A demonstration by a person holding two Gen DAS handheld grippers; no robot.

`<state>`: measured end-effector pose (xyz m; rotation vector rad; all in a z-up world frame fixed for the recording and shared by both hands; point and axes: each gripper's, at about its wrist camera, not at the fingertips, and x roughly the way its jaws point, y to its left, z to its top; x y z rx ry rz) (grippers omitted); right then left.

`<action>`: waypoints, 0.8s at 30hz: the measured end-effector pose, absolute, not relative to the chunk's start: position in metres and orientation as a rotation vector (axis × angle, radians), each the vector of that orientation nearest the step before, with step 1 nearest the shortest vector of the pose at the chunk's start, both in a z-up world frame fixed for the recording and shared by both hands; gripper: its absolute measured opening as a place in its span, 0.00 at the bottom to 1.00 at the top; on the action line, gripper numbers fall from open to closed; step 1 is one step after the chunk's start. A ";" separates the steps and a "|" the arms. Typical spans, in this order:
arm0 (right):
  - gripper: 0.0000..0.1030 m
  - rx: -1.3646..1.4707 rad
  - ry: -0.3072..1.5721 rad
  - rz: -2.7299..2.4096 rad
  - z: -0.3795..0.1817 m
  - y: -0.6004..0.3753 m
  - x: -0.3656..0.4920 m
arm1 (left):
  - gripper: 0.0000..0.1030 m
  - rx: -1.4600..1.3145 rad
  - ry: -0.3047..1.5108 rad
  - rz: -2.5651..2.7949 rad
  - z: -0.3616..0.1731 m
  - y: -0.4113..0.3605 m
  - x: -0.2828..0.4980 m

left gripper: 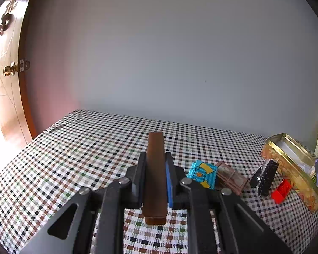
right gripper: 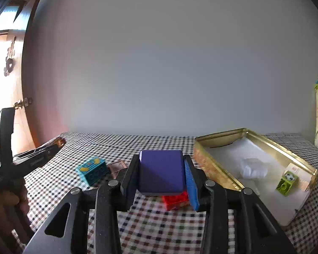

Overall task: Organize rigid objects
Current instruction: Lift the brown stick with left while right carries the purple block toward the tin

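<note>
My left gripper (left gripper: 155, 158) is shut on a long brown translucent piece (left gripper: 155, 173), held above the checkered cloth. In the right wrist view it shows at far left (right gripper: 31, 156) with the brown tip sticking out. My right gripper (right gripper: 161, 169) is shut on a purple block (right gripper: 161, 172), above a red brick (right gripper: 177, 201) on the cloth. A cyan printed brick (right gripper: 93, 170), also in the left wrist view (left gripper: 202, 173), lies beside a clear brown window piece (left gripper: 231, 176). A gold tin (right gripper: 214, 169) holds a green brick (right gripper: 286, 183).
A black studded piece (left gripper: 266, 176) leans near the tin (left gripper: 294, 175), next to the red brick (left gripper: 282, 190). White paper and plastic (right gripper: 253, 167) line the tin. A wall runs behind the table; a wooden door (left gripper: 6, 74) stands at left.
</note>
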<state>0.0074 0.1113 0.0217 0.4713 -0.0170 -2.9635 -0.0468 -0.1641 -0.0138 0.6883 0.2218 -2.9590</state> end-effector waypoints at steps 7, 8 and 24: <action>0.41 0.483 -0.037 -3.003 0.021 0.126 0.004 | 0.13 0.686 0.192 -2.953 -0.013 -0.151 -0.049; 0.41 0.481 -0.039 -3.005 0.021 0.127 0.005 | 0.13 0.686 0.191 -2.954 -0.013 -0.149 -0.049; 0.41 0.439 -0.035 -3.086 0.025 0.153 0.004 | 0.13 0.693 0.103 -2.999 -0.012 -0.093 -0.052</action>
